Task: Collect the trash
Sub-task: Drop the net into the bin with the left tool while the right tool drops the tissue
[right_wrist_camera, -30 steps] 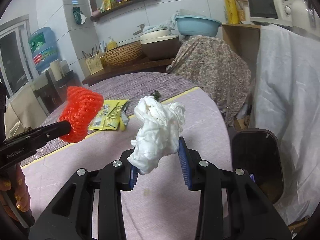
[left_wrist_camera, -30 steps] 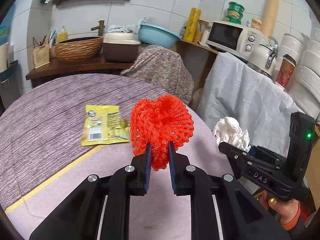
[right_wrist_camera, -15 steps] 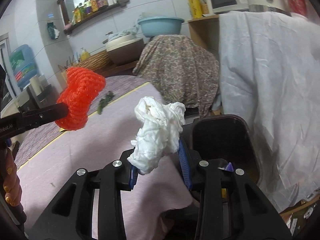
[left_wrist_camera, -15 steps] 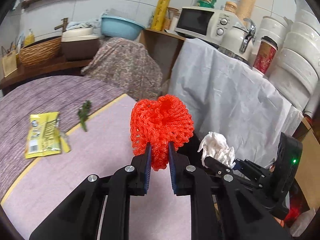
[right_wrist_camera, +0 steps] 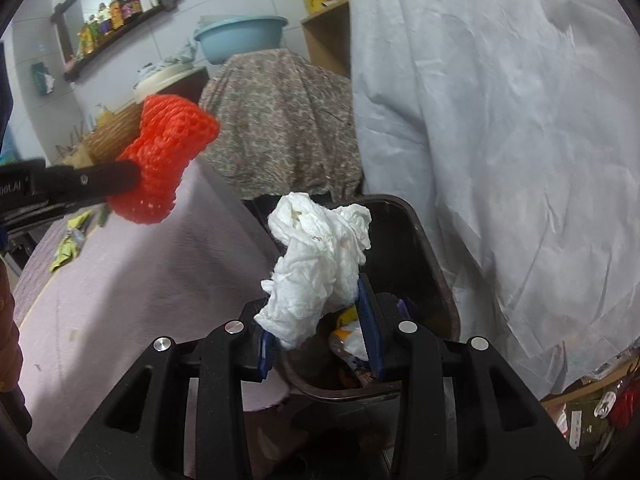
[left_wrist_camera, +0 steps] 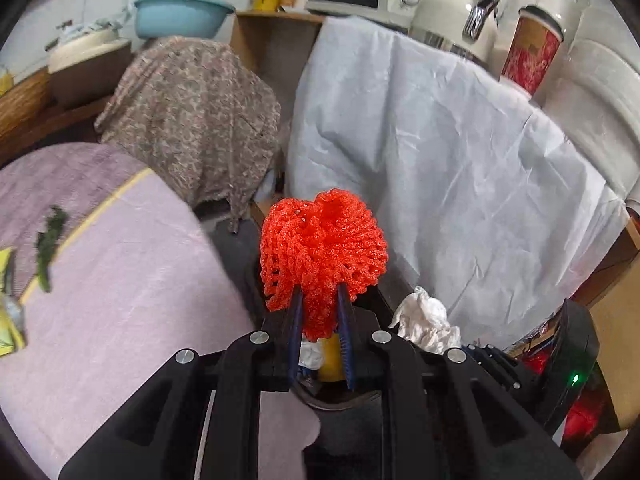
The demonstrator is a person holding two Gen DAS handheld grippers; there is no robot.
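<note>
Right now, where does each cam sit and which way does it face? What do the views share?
Left wrist: on the left hand-held gripper, looking forward and down along its fingers at the red foam net it clamps, over the bin; the right hand-held gripper shows low right.
Right wrist: on the right hand-held gripper, facing down at the crumpled tissue it holds above the bin; the left hand-held gripper enters from the left, a sleeve at the edge.
Shared: net, tissue, bin, purple tablecloth, white sheet.
</note>
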